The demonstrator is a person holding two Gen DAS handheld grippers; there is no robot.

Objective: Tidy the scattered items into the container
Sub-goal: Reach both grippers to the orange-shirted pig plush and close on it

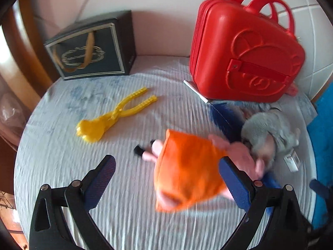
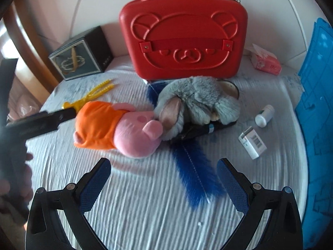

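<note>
A pink pig plush in an orange dress [image 1: 187,166] [image 2: 116,125] lies on the bed. My left gripper [image 1: 166,179] is open, its jaws on either side of the dress, just above it. A grey plush [image 2: 197,102] [image 1: 268,133] lies beside the pig, on a blue furry strip [image 2: 193,177]. The closed red bear suitcase [image 2: 187,41] [image 1: 245,56] stands upright behind them. A yellow plastic clamp toy [image 1: 116,114] [image 2: 93,95] lies to the left. My right gripper [image 2: 164,183] is open and empty, in front of the pig.
A dark gift bag [image 1: 91,48] [image 2: 81,56] stands at the back left. A white bottle [image 2: 264,115], a small white box [image 2: 252,142] and a pink tissue pack [image 2: 265,61] lie at the right. A blue panel [image 2: 316,104] borders the bed's right edge.
</note>
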